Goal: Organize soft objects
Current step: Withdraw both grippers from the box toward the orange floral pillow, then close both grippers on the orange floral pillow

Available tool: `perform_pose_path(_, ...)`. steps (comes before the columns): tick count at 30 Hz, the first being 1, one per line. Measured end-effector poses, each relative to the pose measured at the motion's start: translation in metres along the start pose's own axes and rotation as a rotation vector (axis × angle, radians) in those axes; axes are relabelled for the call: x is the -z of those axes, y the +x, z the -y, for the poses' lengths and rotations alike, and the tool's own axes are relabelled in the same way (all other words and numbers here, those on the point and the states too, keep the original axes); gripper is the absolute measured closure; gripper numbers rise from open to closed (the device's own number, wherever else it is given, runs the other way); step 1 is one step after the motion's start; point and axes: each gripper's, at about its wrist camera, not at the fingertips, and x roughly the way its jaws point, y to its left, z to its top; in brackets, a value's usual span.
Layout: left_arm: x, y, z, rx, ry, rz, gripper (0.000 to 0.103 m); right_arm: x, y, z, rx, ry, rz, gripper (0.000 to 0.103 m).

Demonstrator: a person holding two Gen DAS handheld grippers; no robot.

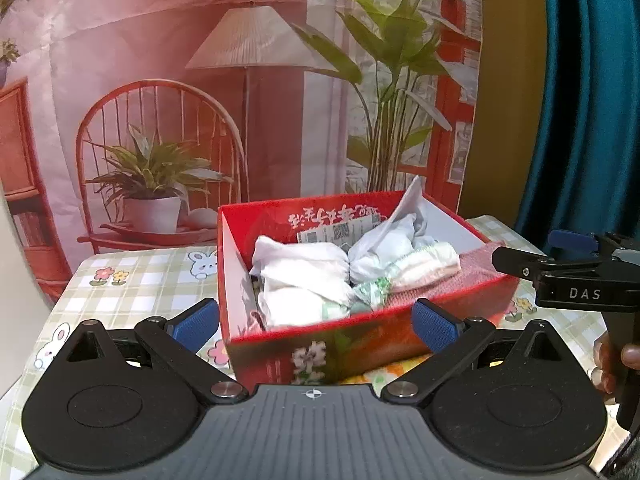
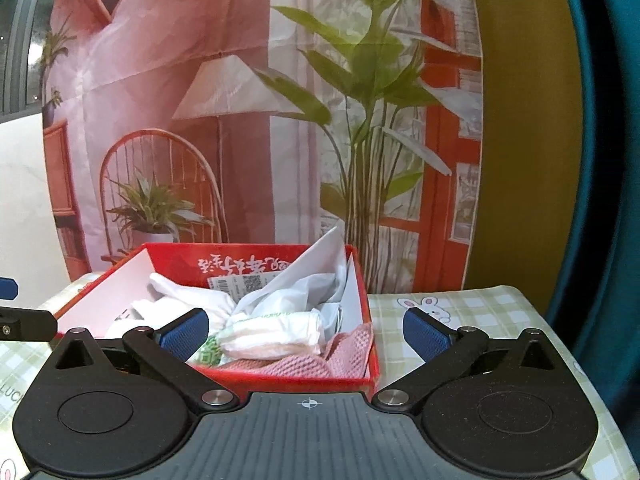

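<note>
A red cardboard box [image 1: 304,350] [image 2: 304,380] stands on the checked tablecloth. Inside lie white cloth bundles [image 1: 300,264] [image 2: 188,304], a rolled white and green packet [image 1: 420,264] [image 2: 272,336] and a pink waffle cloth [image 1: 460,276] [image 2: 344,352]. My left gripper [image 1: 316,324] stands open just in front of the box's near wall, nothing between its blue pads. My right gripper [image 2: 306,330] is open too, held back from the box's near right corner, nothing pressed by its pads. The right gripper [image 1: 576,276] also shows in the left wrist view, beside the box.
The tablecloth [image 1: 140,280] [image 2: 480,312] with bunnies and flowers covers the table. A printed backdrop [image 1: 240,80] of a chair, lamp and plants hangs behind the box. A teal curtain [image 1: 592,100] hangs at the right. A person's fingers [image 1: 612,364] hold the right gripper's handle.
</note>
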Motion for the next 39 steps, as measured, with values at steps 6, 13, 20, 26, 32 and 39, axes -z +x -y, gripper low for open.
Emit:
perform_pose_path(6, 0.024, -0.010, 0.000, 0.001, -0.011, -0.023, 0.000, 0.021, -0.025, -0.007, -0.022, -0.006, 0.003, 0.000)
perform_pose_path(13, 0.059, -0.017, 0.000, 0.000, -0.036, -0.068, 0.000, 0.063, -0.049, -0.014, -0.026, 0.007, -0.044, 0.000)
perform_pose_path(20, 0.092, -0.017, -0.005, -0.003, -0.079, -0.135, 0.000, 0.102, -0.064, -0.020, 0.004, -0.038, -0.112, 0.000)
perform_pose_path(26, 0.106, -0.012, -0.010, -0.003, -0.113, -0.186, 0.000, 0.116, -0.061, -0.017, 0.008, -0.011, -0.164, 0.000)
perform_pose_path(32, 0.111, -0.004, -0.007, 0.016, -0.109, -0.218, 0.000, 0.119, -0.053, -0.019, -0.009, -0.014, -0.202, 0.000)
perform_pose_path(39, 0.115, 0.000, -0.004, 0.022, -0.107, -0.235, 0.000, 0.120, -0.055, -0.020, -0.044, -0.023, -0.166, 0.004)
